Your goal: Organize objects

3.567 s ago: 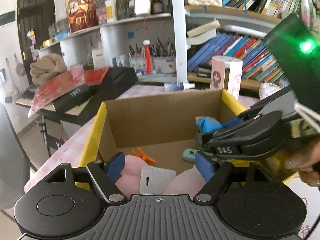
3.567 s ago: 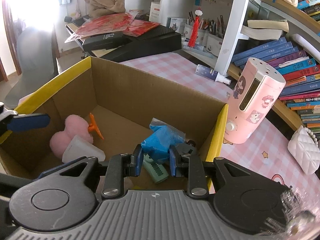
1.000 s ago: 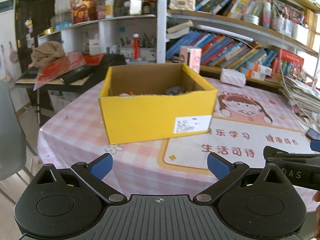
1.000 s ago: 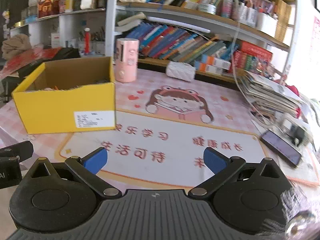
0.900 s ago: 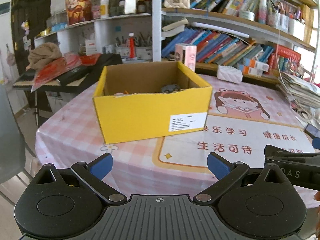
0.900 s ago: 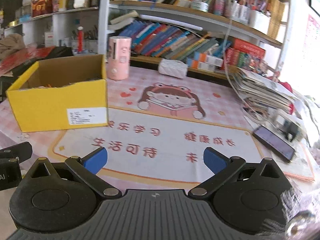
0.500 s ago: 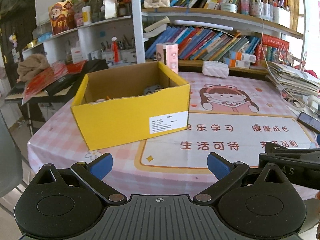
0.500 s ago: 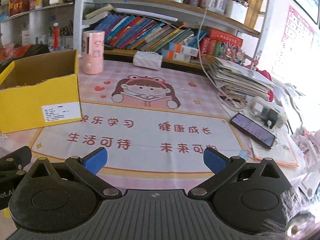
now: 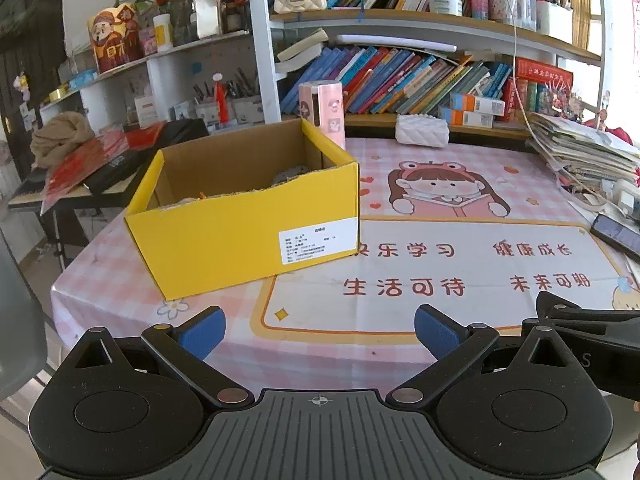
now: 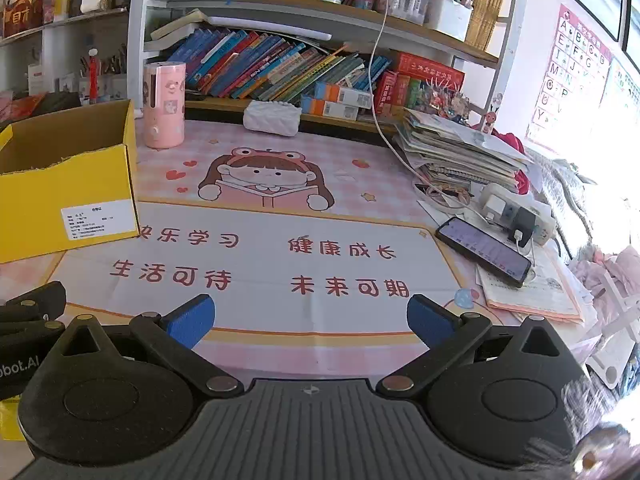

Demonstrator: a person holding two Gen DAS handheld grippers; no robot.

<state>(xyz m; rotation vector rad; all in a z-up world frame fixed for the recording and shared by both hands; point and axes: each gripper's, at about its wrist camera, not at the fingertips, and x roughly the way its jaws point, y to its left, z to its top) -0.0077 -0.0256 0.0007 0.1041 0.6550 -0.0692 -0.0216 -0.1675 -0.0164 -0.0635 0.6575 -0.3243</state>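
A yellow cardboard box (image 9: 240, 236) stands open on the table's left part, with small items barely showing over its rim; it also shows in the right wrist view (image 10: 68, 200). My left gripper (image 9: 320, 332) is open and empty, held back near the table's front edge, well in front of the box. My right gripper (image 10: 310, 320) is open and empty, over the front edge of the printed mat (image 10: 260, 256), to the right of the box.
A pink cartoon dispenser (image 10: 164, 104) and a white quilted purse (image 10: 272, 118) stand behind the box. A phone (image 10: 484, 250), a charger and a stack of papers (image 10: 460, 148) lie at the right. Bookshelves (image 9: 420, 76) line the back.
Both grippers have pulled back out of the box and away from it, toward the table's front edge. The right gripper has opened and swung right. The box has stayed in place.
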